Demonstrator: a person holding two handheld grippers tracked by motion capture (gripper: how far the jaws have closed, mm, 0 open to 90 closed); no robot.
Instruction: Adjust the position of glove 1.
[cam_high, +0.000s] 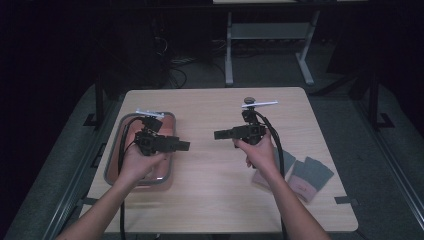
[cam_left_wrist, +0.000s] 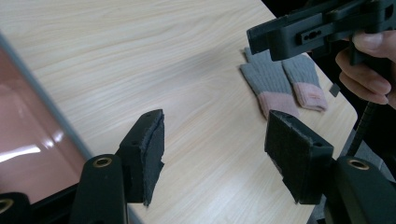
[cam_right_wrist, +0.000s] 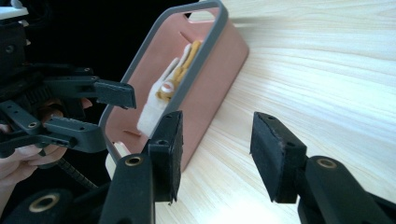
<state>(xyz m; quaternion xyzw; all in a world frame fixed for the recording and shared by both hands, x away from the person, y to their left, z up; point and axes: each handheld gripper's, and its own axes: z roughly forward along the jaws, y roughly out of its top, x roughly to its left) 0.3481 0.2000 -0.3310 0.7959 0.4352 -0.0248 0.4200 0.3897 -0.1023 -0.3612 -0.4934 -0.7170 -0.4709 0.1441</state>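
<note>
Left claw (cam_high: 184, 146): held above the pink bin's inner edge, jaws spread apart with nothing between them; pads (cam_left_wrist: 150, 149) are seen over bare wood in the left gripper view.
Right claw (cam_high: 220, 134): held above the middle of the worktop, jaws parted and empty; pointed toward the left claw, a gap being kept between the two.
Hands: the left hand (cam_high: 136, 165) and right hand (cam_high: 260, 152) are each wrapped round a gripper body, forearms entering from the near edge.
Worktop (cam_high: 210, 200): light wood grain, rounded corners, bare between the claws.
Room: dark surroundings; a grey floor and a white-legged table frame (cam_high: 230, 50) are seen beyond the far edge.
Pink bin (cam_high: 167, 176): grey-rimmed, placed at the left side of the worktop; a white and yellow cloth item (cam_right_wrist: 163, 95) is seen inside in the right gripper view.
Grey gloves (cam_high: 306, 176): a pair with pink cuffs, laid flat side by side near the right front corner, behind the right forearm, well apart from both claws.
</note>
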